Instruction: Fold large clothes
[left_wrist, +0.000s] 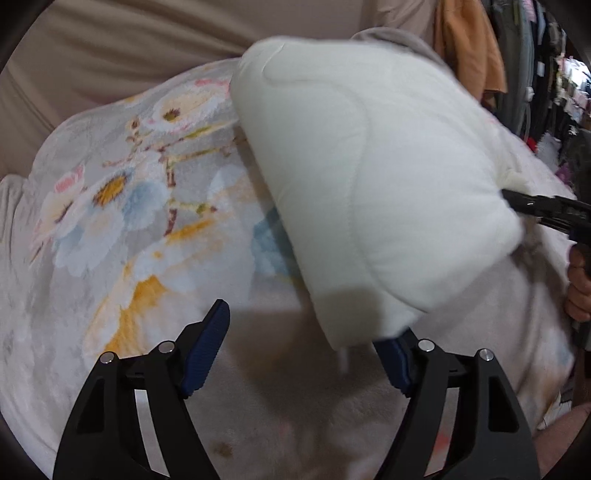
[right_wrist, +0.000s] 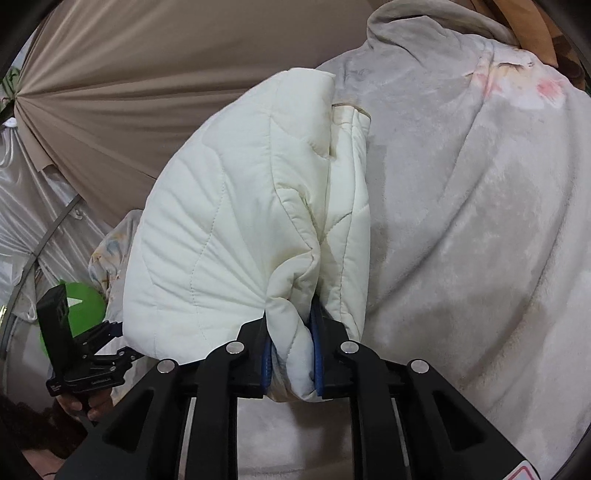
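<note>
- Work surface: a plush floral blanket (left_wrist: 110, 206) covers the whole area; it reads pale grey-white in the right wrist view (right_wrist: 480, 258).
- Task item: a white quilted jacket (left_wrist: 369, 177), bunched and partly folded, is held raised above the blanket. Its quilted stitching shows plainly in the right wrist view (right_wrist: 229, 229).
- Right gripper (right_wrist: 291, 354): fingers clenched on a gathered fold of the jacket, fabric pinched between the blue pads (right_wrist: 317, 350). In the left wrist view this gripper (left_wrist: 517, 203) meets the jacket's right edge, with the holding hand (left_wrist: 580, 288) below it.
- Left gripper (left_wrist: 306, 350): fingers released and spread wide, grasping nothing. The right pad (left_wrist: 399, 362) sits at or just under the jacket's lower edge; contact cannot be confirmed. The left pad (left_wrist: 207, 347) is clear of the jacket, above the blanket.
- Surroundings: beige draped cloth (right_wrist: 129, 74) behind; hanging clothes (left_wrist: 517, 55) at upper right.
</note>
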